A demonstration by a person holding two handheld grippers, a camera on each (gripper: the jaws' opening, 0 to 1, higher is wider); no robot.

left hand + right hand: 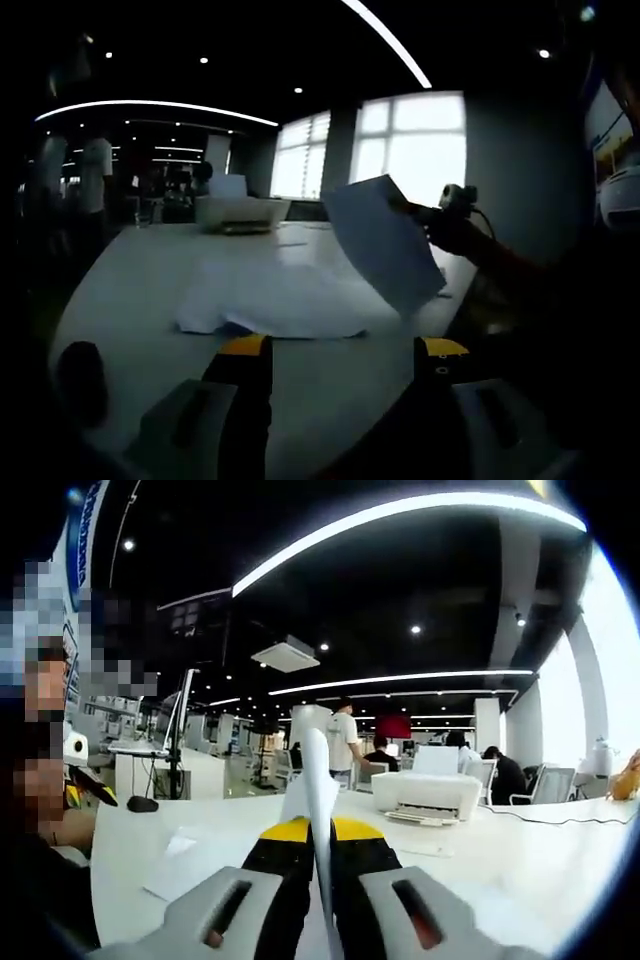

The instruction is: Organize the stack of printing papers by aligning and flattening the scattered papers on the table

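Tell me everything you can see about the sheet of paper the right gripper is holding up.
The sheet of paper is plain white, thin and flat, with no print visible. The right gripper is shut on it, its yellow-tipped fingers pinching it edge-on in the right gripper view. In the left gripper view the same sheet hangs tilted in the air, lifted clear of the table and of the loose white papers lying there.

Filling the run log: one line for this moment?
right gripper: shut on sheet, lifted | left gripper: open, empty | paper pile: on table, unaligned
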